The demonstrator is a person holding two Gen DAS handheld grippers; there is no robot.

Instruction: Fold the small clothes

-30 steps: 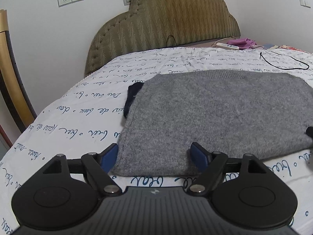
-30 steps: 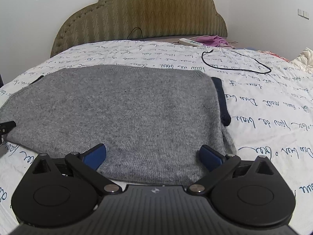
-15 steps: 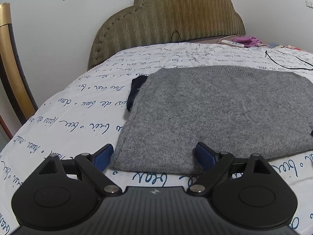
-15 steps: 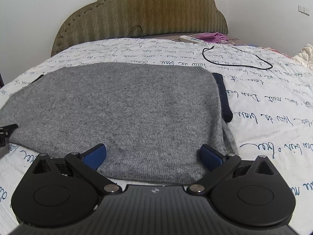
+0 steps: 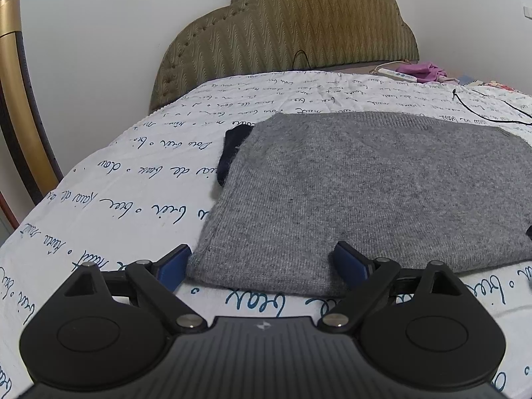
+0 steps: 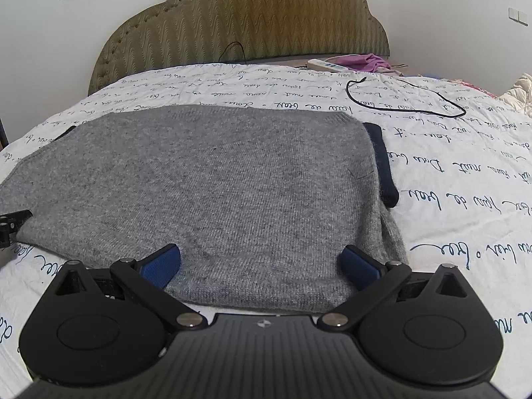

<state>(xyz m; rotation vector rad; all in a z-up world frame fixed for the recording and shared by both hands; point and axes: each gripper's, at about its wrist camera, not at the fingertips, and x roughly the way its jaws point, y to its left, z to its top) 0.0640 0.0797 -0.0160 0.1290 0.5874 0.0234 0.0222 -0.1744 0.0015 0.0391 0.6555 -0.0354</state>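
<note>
A grey knitted sweater [image 5: 365, 193] lies flat on the bed as a wide rectangle; it also shows in the right wrist view [image 6: 206, 186]. A dark navy cuff [image 5: 229, 156] sticks out at its left edge, and another [image 6: 382, 169] at its right edge. My left gripper [image 5: 262, 262] is open, its blue pads straddling the sweater's near left corner. My right gripper [image 6: 259, 262] is open, its pads at the near right hem. The left gripper's edge [image 6: 10, 222] shows at the far left of the right wrist view.
The bed sheet [image 5: 133, 193] is white with blue script. A padded olive headboard [image 6: 246, 23] stands behind. A black cable [image 6: 409, 99], a white power strip [image 6: 326, 65] and a pink cloth [image 6: 369, 61] lie at the far right. A gold chair frame [image 5: 20, 116] stands left.
Both grippers have drawn slightly back and up from the sweater's near edge. More sheet shows in front of the hem. The sweater has not moved.
</note>
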